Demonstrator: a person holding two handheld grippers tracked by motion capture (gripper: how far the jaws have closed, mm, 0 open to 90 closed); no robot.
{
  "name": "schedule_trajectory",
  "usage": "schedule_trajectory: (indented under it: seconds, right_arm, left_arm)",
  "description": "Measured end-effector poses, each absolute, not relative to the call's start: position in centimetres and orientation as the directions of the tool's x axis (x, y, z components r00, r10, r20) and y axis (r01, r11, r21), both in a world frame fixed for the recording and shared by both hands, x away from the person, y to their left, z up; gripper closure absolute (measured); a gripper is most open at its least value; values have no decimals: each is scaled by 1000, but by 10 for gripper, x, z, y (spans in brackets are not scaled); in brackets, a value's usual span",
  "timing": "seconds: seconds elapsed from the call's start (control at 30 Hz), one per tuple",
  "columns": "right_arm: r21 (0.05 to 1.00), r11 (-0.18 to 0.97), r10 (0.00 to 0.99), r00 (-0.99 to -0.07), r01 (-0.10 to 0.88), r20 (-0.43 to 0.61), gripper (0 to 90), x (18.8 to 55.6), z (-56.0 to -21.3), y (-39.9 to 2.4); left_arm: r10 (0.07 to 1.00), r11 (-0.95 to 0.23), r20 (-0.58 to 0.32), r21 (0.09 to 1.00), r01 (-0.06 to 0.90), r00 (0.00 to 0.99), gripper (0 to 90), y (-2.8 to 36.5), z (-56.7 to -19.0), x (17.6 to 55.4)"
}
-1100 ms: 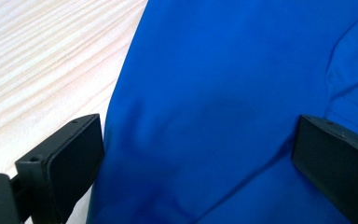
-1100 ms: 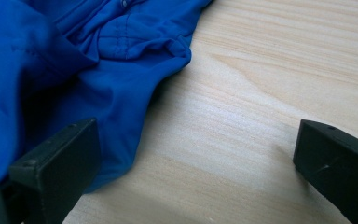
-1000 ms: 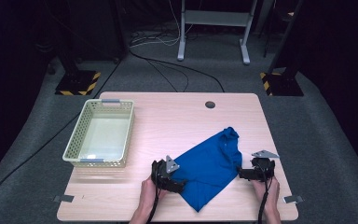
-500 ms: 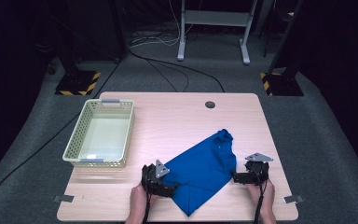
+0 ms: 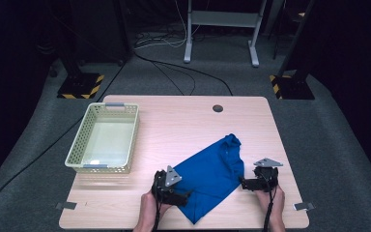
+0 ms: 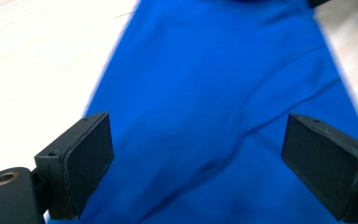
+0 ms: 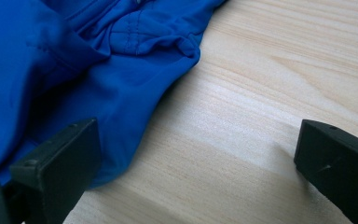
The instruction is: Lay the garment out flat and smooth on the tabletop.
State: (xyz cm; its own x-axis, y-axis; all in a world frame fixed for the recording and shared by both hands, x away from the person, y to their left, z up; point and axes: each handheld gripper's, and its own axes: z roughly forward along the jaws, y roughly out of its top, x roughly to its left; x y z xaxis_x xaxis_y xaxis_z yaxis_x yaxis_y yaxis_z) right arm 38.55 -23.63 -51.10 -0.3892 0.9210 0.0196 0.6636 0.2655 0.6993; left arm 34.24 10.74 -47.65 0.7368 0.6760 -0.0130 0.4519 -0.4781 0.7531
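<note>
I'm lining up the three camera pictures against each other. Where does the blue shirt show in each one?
High view: blue shirt lies slantwise on the table's near right part, between both grippers.
Left gripper view: it spreads across the middle, behind the open jaws.
Right gripper view: it covers the upper left, its edge by one jaw.
Shared landmark: the pale wooden table.

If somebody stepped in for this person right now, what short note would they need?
Left gripper: jaws wide, just been closing a little, over the folded blue fabric shirt; nothing pinched.
Right gripper: open at the shirt's right edge, one jaw over cloth, one over the bare wooden table.
Shirt lies folded lengthwise, slanting across the table's near right part, collar end far.
Pale perforated plastic basket stands empty at left.
Left to do, probably: grip and go on folding.
</note>
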Motion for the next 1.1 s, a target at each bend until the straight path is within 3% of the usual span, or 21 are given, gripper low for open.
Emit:
schedule_trajectory:
  seconds: [0.47,0.87,1.1]
  right_arm:
    - [699,265,921,-390,664,21,0,387,-511,-236]
    - [702,266,920,-391,661,19,4,388,-511,-237]
    - [703,261,921,-388,661,22,14,388,-511,-237]
  left_arm:
    - [520,-633,41,689,353,853,207,10,-475,341]
    - [441,-752,133,595,284,888,487,-26,-480,341]
    - [450,-751,103,582,314,887,649,-26,-484,350]
